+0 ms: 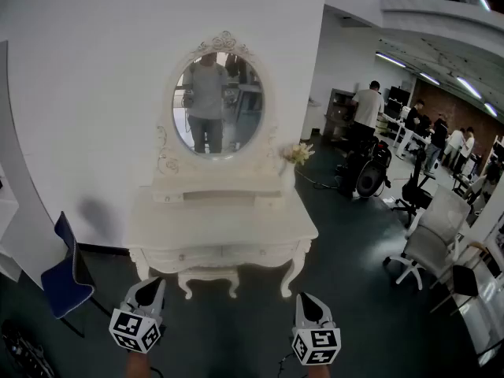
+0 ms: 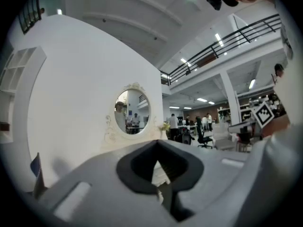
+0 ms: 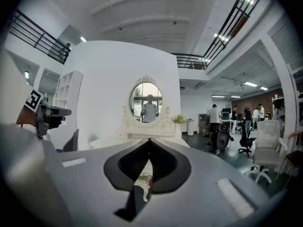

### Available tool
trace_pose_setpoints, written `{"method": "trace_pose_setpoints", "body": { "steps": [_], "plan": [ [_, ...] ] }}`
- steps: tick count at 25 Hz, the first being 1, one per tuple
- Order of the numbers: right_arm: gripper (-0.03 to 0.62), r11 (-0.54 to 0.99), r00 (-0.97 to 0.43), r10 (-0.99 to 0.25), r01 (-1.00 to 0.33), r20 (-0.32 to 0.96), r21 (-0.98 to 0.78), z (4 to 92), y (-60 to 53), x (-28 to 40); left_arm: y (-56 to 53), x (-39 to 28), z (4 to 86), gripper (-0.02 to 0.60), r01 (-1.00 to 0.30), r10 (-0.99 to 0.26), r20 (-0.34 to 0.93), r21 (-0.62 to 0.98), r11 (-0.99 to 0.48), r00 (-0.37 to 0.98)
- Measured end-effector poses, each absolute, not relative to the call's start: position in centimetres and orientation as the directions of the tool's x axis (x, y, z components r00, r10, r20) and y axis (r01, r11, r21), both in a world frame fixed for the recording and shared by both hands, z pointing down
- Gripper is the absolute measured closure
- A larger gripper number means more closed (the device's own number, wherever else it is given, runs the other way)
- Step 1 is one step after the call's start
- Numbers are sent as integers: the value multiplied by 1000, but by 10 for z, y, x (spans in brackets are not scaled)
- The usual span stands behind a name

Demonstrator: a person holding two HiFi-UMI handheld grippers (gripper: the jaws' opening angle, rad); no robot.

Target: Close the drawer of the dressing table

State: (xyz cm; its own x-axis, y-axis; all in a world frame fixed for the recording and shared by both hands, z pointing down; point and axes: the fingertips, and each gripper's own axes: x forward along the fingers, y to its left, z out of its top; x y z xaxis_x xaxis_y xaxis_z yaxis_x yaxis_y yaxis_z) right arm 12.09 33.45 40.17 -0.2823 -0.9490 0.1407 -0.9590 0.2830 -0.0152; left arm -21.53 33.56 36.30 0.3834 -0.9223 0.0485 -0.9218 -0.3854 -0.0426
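Observation:
The white dressing table [image 1: 223,225] stands against the white wall, with an oval mirror [image 1: 218,105] above it and its drawer fronts [image 1: 221,252] along the front edge. I cannot tell from here whether a drawer stands out. Both grippers hover in front of the table, well short of it. My left gripper [image 1: 149,283] is shut and holds nothing, and so is my right gripper [image 1: 308,297]. In the left gripper view, the left gripper [image 2: 157,144] points at the mirror [image 2: 133,111]. In the right gripper view, the right gripper [image 3: 149,141] aims at the table [image 3: 142,138].
A white stool [image 1: 209,278] sits under the table. A blue chair [image 1: 63,279] stands at the left by the wall. To the right are pale office chairs [image 1: 429,242], a black machine [image 1: 368,176] and several people further back. A bunch of flowers [image 1: 299,154] rests on the table's right corner.

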Motion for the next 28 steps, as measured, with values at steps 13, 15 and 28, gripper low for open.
{"method": "trace_pose_setpoints", "body": {
  "steps": [13,15,28],
  "plan": [
    [594,289,-292,-949,-956,117,-41,402,339,124,336,-197,366,583,-908,-909,44,-42,-417,415],
    [593,282,-284,-952,-959,116,-38,401,338,126,336,-194,366,583,-904,-905,44,-47,-425,423],
    [534,288,-290,-950,-957,115,-38,397,335,114,333,-192,365,583,-887,-888,46,-53,-459,457]
  ]
}}
